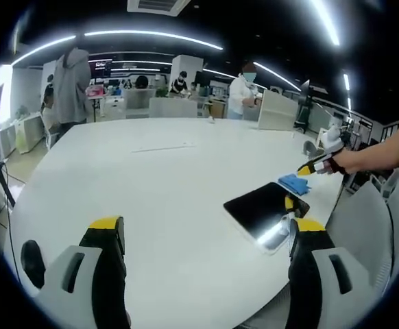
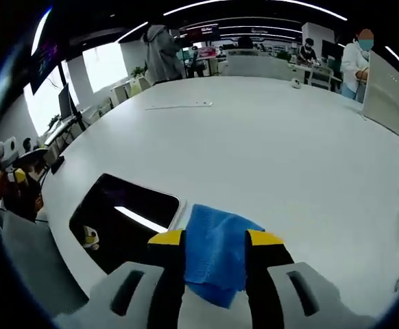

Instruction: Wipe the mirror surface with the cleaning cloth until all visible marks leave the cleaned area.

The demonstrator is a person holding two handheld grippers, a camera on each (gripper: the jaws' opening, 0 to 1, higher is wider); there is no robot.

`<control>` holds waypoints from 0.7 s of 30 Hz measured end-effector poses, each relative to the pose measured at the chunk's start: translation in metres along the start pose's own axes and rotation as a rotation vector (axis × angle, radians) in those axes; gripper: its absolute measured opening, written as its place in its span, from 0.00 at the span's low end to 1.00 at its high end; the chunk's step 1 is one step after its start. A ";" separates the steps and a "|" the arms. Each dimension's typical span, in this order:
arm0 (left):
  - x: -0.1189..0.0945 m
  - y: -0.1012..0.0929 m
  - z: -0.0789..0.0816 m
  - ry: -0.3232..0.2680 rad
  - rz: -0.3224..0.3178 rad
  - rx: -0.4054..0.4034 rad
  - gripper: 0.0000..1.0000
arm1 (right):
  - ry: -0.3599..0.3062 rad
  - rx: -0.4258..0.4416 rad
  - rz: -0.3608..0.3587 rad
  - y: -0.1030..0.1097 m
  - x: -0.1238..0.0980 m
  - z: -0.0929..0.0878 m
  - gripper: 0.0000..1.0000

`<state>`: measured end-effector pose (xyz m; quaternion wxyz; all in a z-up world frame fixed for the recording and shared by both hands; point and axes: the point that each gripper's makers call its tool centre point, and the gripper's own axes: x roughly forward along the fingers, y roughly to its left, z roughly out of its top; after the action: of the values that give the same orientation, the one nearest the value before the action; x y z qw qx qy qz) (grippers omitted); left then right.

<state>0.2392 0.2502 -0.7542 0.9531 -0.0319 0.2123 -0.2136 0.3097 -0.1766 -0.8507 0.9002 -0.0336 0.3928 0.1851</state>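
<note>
Right gripper (image 2: 215, 240): jaws pinched on blue cleaning cloth (image 2: 216, 250), soft, light, grip at bunched edge. Mirror (image 2: 121, 223) just left-ahead, slick, fragile. Left gripper (image 1: 206, 229) wide apart, empty.

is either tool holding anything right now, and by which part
The right tool grips the blue cleaning cloth by its near edge, beside the mirror. The left tool is open, holding nothing.

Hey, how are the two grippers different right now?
The right gripper has the blue cloth between its jaws beside the mirror; the left gripper is open and empty. The right reaches at the mirror's far side; the left hangs back over the white table. Both have yellow-tipped jaws.
</note>
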 end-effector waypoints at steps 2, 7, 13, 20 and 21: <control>0.001 0.002 0.001 0.001 0.001 -0.001 0.99 | 0.024 0.022 0.000 0.003 0.005 -0.006 0.27; 0.000 0.003 0.006 -0.001 0.007 -0.001 0.99 | 0.052 0.029 -0.042 -0.006 0.015 -0.019 0.20; 0.000 0.004 0.006 0.001 0.013 -0.001 0.99 | 0.107 -0.043 -0.062 -0.001 0.019 -0.030 0.15; 0.003 -0.005 0.006 0.000 0.014 0.007 0.99 | 0.104 -0.045 -0.076 -0.003 0.022 -0.028 0.11; 0.003 -0.005 0.005 0.003 0.013 0.006 0.99 | 0.106 -0.049 -0.082 -0.004 0.021 -0.029 0.08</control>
<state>0.2419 0.2444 -0.7497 0.9543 -0.0271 0.2131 -0.2079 0.3043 -0.1795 -0.8859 0.8837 -0.0815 0.4337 0.1557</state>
